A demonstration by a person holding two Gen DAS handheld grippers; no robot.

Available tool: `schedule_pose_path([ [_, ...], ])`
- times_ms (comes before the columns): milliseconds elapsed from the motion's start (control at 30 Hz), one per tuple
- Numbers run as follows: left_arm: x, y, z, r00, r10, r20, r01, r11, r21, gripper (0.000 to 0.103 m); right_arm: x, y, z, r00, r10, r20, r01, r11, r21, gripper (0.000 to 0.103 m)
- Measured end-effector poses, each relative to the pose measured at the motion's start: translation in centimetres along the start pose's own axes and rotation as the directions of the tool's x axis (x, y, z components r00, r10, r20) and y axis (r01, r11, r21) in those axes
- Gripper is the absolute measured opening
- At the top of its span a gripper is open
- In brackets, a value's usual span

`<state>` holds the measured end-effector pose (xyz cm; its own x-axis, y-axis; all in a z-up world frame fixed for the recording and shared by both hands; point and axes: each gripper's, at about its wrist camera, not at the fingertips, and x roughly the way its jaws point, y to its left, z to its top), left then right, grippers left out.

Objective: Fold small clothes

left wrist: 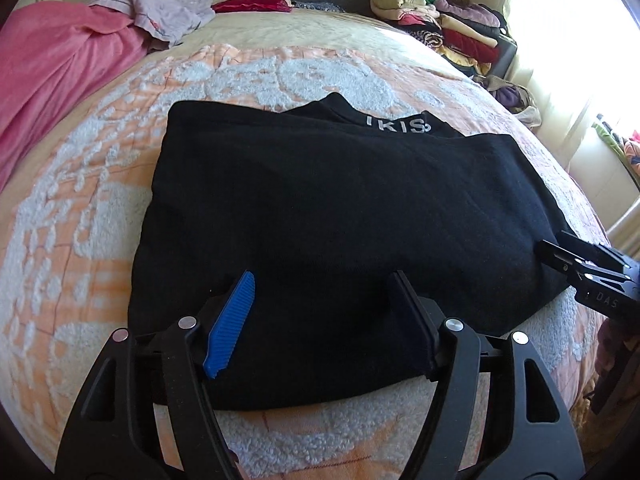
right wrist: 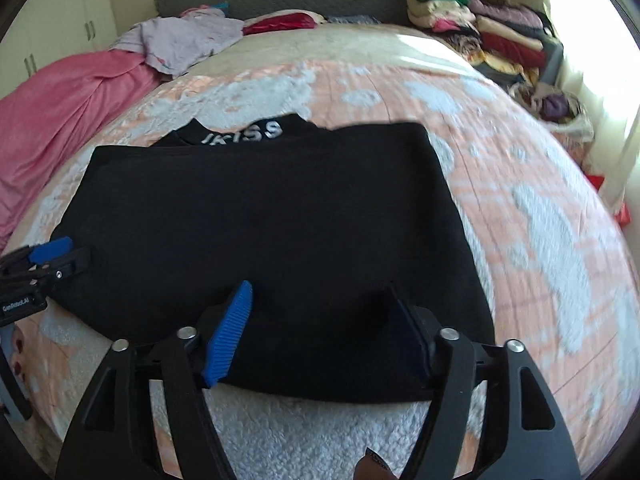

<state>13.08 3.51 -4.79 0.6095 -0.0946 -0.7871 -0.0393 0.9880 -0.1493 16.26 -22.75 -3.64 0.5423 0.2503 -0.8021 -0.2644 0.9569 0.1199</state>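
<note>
A black garment (left wrist: 340,208) lies folded flat on the bed, its collar with white lettering (left wrist: 398,125) at the far side. My left gripper (left wrist: 322,280) stands open over the garment's near edge, blue pad on the left finger, nothing pinched. The right gripper (left wrist: 580,272) shows at the garment's right corner in the left wrist view. In the right wrist view the same garment (right wrist: 260,216) fills the middle. My right gripper (right wrist: 318,290) is open above its near edge, the cloth lying loose between the fingers. The left gripper (right wrist: 44,260) sits at the garment's left corner.
The bed has a peach and white fleecy cover (left wrist: 80,208). A pink blanket (left wrist: 52,68) and a lilac garment (left wrist: 168,8) lie at the far left, a red item (left wrist: 252,2) behind. Stacks of folded clothes (left wrist: 452,20) stand at the far right near a bright window.
</note>
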Motion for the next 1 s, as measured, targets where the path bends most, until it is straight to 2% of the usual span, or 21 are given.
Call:
schedule_pose_path([
  [233,0.2,0.4,-0.5,1.0,-0.017,0.007,0.017,1.0,-0.01,0.061,0.5,0.1,-1.0,0.999,-0.01,0.032,0.01,1.0,0.014,0.07],
  [667,-0.7,0.5,-0.5,0.999,-0.035,0.0,0.035,0.998,-0.052,0.061,-1.1,0.2,-1.5,1.0,-0.021,0.017,0.02,0.999,0.049,0.073],
  [833,-1.1,0.6,-0.6,0.999,-0.04,-0.001,0.04,0.997,-0.062,0.061,-1.9,0.1,-1.6,1.0,-0.012,0.02,0.01,0.997,0.073,0.073],
  [967,-1.6,0.7,-0.9,0.999,-0.045,-0.001,0.045,0.997,-0.069,0.062,-2.6,-0.1,-1.5,0.999,0.028,0.024,-0.03,0.994,0.109,0.073],
  [1000,-1.8,0.7,-0.9,0.999,-0.046,0.0,0.046,0.996,-0.071,0.063,-2.8,-0.1,-1.5,0.999,0.03,0.027,-0.033,0.993,0.112,0.077],
])
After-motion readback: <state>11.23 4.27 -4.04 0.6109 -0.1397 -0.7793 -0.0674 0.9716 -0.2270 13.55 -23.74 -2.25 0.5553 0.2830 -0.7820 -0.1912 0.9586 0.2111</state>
